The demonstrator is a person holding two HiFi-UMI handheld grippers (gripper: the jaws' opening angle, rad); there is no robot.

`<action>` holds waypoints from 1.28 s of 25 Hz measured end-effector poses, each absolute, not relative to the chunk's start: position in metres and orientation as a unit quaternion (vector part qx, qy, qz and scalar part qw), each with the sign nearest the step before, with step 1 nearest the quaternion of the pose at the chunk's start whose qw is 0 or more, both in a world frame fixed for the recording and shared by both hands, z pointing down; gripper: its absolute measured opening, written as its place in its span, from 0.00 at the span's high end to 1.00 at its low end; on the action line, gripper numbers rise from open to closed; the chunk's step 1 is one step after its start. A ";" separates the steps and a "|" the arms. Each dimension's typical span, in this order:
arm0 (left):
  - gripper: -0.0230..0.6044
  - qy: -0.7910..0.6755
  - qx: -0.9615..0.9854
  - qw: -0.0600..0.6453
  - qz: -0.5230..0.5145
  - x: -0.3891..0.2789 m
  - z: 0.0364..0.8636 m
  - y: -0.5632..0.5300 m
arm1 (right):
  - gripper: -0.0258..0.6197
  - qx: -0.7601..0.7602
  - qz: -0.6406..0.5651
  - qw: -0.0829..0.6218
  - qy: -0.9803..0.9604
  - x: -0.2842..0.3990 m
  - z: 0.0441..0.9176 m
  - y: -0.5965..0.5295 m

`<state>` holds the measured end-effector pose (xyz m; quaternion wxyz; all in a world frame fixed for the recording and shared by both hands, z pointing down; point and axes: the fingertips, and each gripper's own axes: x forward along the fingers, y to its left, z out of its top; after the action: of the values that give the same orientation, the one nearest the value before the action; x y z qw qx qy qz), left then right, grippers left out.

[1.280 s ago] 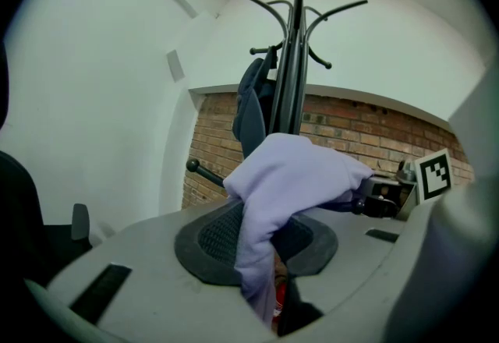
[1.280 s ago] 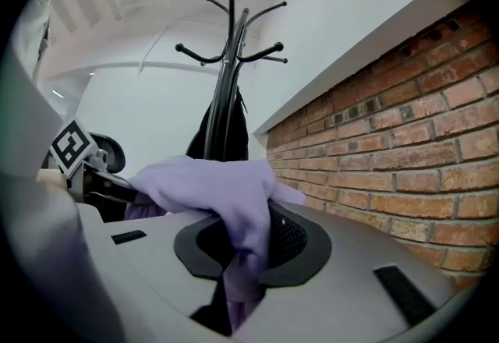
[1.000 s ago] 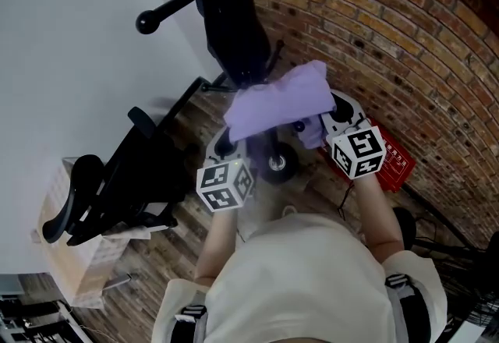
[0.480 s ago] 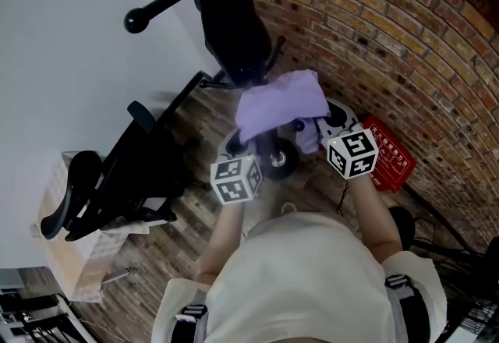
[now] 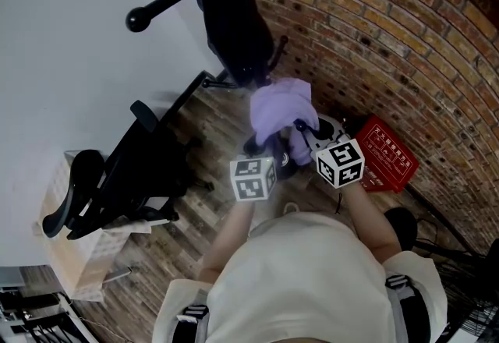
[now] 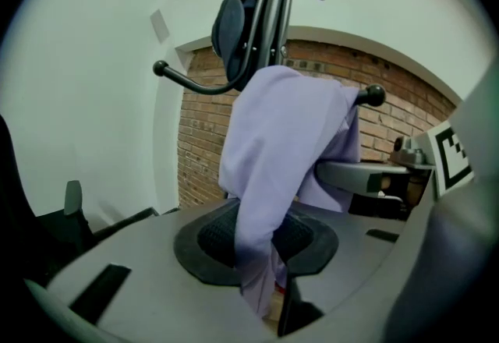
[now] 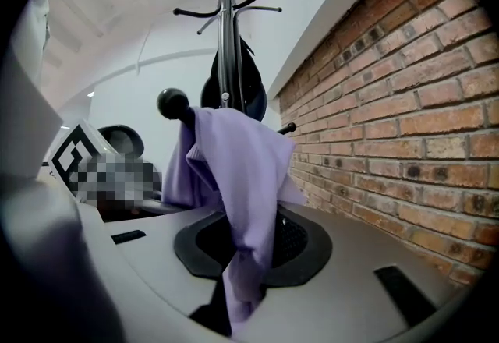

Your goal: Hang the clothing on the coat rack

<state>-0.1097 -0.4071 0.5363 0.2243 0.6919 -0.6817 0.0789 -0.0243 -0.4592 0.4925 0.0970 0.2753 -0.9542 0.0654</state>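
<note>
A lavender garment (image 5: 282,106) hangs bunched between my two grippers, just in front of the black coat rack (image 5: 234,14). My left gripper (image 5: 263,150) is shut on a fold of the cloth (image 6: 273,154), which runs down between its jaws (image 6: 265,298). My right gripper (image 5: 304,131) pinches the other end (image 7: 234,170), and its jaws (image 7: 234,306) are opening slightly with cloth still between them. The garment's top lies against a ball-tipped peg (image 6: 374,94) (image 7: 173,104) of the rack; I cannot tell whether it rests on it.
A dark bag (image 6: 230,30) hangs on the rack's pole. A black office chair (image 5: 117,178) stands at the left by the white wall. The brick wall (image 5: 405,37) curves round the right, with a red box (image 5: 386,156) on the wooden floor beneath it.
The two grippers have drawn closer together, the left one moving right. The garment, spread wide a second ago, is now gathered into a narrow bunch nearer the rack's pole.
</note>
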 end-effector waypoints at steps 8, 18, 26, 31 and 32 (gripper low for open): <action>0.84 -0.650 0.720 0.230 0.083 -0.085 0.545 -0.407 | 0.86 0.255 0.077 0.090 -0.960 -0.041 0.504 -0.433; 0.80 -0.646 0.726 0.219 0.091 -0.086 0.542 -0.396 | 0.83 0.274 0.078 0.096 -0.954 -0.035 0.503 -0.424; 0.63 -0.635 0.735 0.220 0.084 -0.091 0.532 -0.374 | 0.75 0.321 0.078 0.093 -0.939 -0.014 0.496 -0.417; 0.61 -0.628 0.743 0.219 0.068 -0.096 0.522 -0.356 | 0.75 0.354 0.074 0.083 -0.928 0.002 0.485 -0.407; 0.61 -0.627 0.745 0.218 0.066 -0.097 0.520 -0.352 | 0.75 0.360 0.073 0.081 -0.927 0.005 0.483 -0.404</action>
<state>-0.0971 -0.3525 0.5196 0.2182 0.7449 -0.6270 0.0663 0.0052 -0.4041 0.4827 0.0807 0.3601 -0.9265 0.0735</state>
